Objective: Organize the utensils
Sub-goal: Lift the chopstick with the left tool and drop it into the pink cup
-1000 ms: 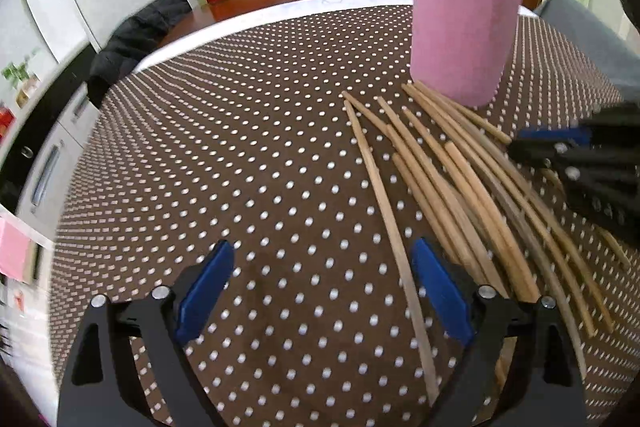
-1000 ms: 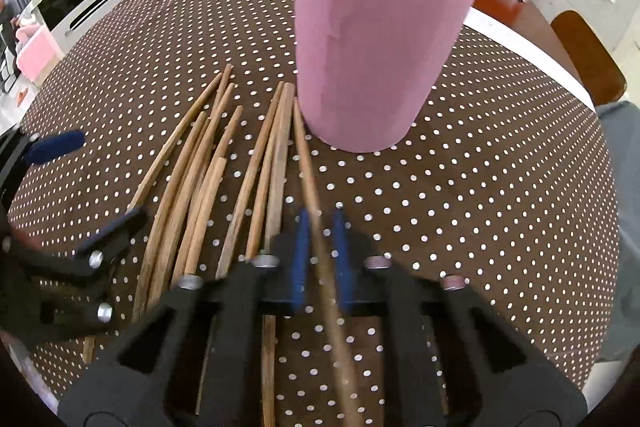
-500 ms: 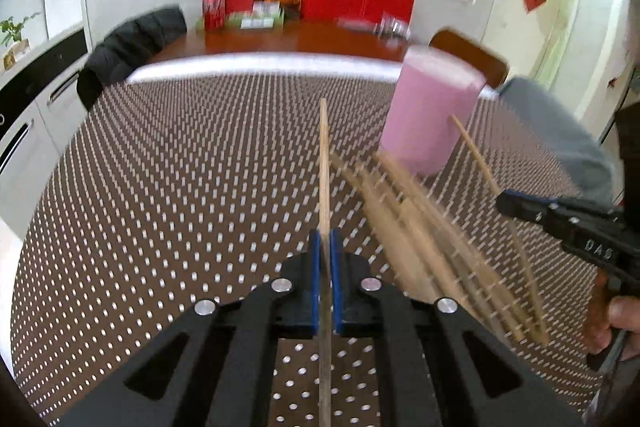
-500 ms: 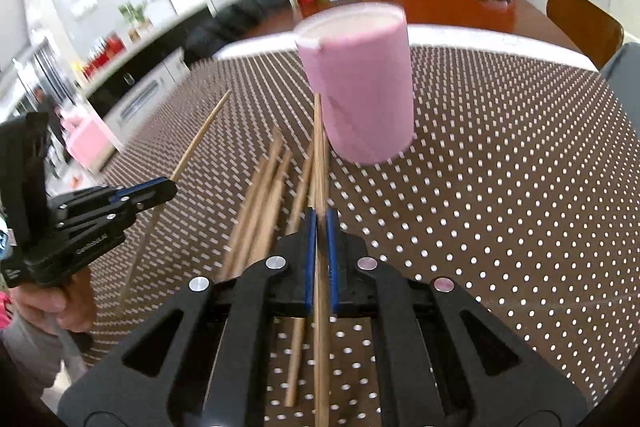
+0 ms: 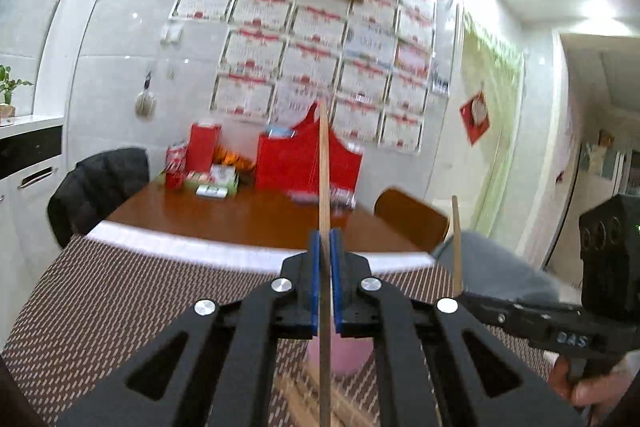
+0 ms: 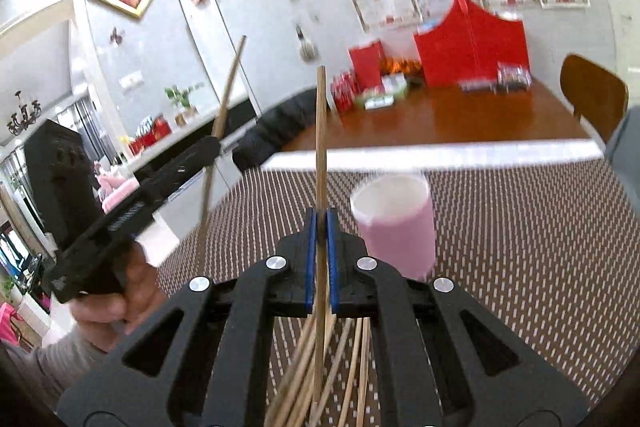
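Observation:
My left gripper [image 5: 325,247] is shut on a wooden chopstick [image 5: 324,179] that points up and away, lifted above the table. My right gripper [image 6: 321,223] is shut on another chopstick [image 6: 321,131], also raised and tilted up. The pink cup [image 6: 396,227] stands upright on the dotted tablecloth, just right of and beyond the right gripper; in the left wrist view the cup [image 5: 348,355] shows low, mostly hidden behind the fingers. Several loose chopsticks [image 6: 352,359] lie on the cloth below the right gripper. Each gripper shows in the other's view, the right gripper [image 5: 460,293] and the left gripper [image 6: 212,143].
The brown dotted tablecloth [image 6: 540,235] covers the near table. A wooden table [image 6: 460,115] with red boxes [image 6: 472,47] stands behind. A black jacket on a chair [image 5: 96,183] is at far left, a brown chair [image 6: 592,95] at far right.
Both grippers have lifted and tilted upward with their chopsticks, so the views now show the wall. A second ago the left gripper was open over the table; it closed on a chopstick.

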`<state>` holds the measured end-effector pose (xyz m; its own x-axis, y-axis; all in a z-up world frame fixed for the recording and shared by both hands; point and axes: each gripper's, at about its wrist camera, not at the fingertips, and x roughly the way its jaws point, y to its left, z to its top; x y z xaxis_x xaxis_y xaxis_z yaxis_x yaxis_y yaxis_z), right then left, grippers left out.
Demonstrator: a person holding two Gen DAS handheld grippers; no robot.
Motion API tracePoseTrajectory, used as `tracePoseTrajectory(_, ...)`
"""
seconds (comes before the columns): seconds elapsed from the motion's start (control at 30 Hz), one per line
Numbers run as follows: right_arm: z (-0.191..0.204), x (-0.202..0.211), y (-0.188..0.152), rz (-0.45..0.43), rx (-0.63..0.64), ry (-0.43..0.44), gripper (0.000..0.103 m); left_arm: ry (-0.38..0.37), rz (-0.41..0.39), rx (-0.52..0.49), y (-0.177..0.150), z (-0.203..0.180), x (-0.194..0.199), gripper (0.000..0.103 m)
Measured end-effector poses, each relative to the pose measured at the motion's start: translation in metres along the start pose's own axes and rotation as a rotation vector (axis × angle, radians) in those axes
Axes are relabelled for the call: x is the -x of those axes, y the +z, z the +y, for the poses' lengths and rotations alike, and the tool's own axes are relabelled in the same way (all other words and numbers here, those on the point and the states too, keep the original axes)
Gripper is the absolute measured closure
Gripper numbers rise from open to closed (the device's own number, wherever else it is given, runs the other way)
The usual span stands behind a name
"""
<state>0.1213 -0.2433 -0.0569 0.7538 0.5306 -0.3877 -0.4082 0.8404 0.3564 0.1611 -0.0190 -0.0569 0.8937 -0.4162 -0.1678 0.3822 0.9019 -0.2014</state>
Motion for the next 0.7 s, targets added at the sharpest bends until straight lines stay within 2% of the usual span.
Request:
tracePoseTrajectory(0.17,-0.006,0.0,0.049,-0.09,0.011,0.001,0.098,-0.039,-0.095,0.008,0.03,-0.014,-0.033,0.098)
tracePoseTrajectory(0.33,-0.023,-0.005,0.091,-0.218,-0.006,-0.044,0.098,-0.081,-0.171,-0.002,0.048,-0.03,-0.071,0.098)
tracePoseTrajectory(0.53,-0.045,-0.02,0.1,-0.301,-0.024,-0.104,0.098,-0.094,-0.178,0.013,0.042,-0.032,-0.113,0.098)
tracePoseTrajectory(0.67,-0.055,-0.033,0.094,-0.305,-0.005,-0.134,0.098,-0.082,-0.145,0.003,0.028,-0.032,-0.134,0.098)
tracePoseTrajectory(0.7,-0.058,-0.04,0.094,-0.283,-0.005,-0.138,0.098,-0.073,-0.134,-0.007,0.021,-0.033,-0.138,0.098)
